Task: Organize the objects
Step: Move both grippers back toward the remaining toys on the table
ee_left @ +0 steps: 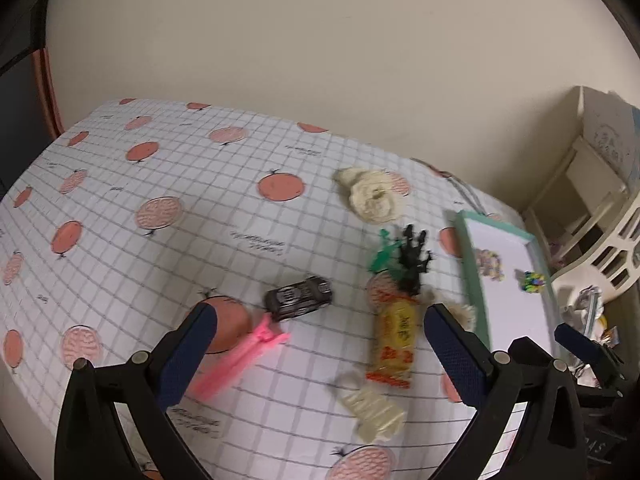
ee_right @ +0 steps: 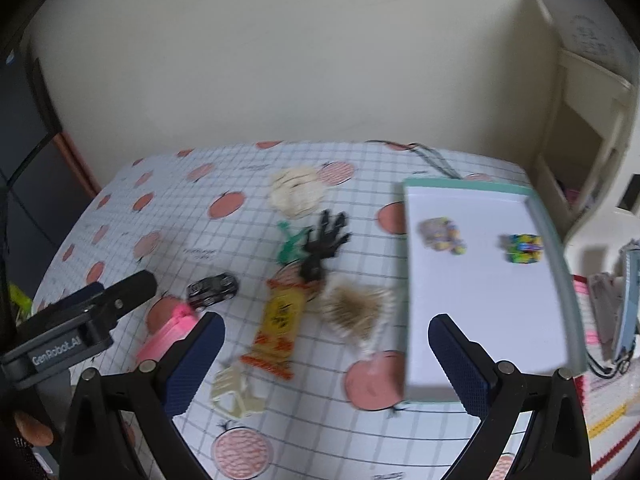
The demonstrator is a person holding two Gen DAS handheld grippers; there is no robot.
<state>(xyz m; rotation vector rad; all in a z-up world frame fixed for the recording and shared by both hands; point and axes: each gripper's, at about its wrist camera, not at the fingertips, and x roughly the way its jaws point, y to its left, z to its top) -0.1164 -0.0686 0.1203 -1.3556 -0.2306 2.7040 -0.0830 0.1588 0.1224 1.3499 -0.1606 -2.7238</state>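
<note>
In the left wrist view, our left gripper (ee_left: 320,344) hangs with fingers spread wide and empty above the toy car (ee_left: 299,298) and yellow snack packet (ee_left: 394,342), mid-tablecloth (ee_left: 160,168).

In the right wrist view, our right gripper (ee_right: 326,354) is likewise spread and empty; the green-rimmed tray (ee_right: 560,272) sits by the tablecloth's right edge.

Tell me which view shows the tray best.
The right wrist view: the tray shows nearly whole, rim on all sides, two small items inside. In the left wrist view the tray is squeezed at the edge, its near end behind a finger.

Orange-dotted grid tablecloth (ee_right: 168,236), mint-rimmed tray (ee_right: 560,280)
</note>
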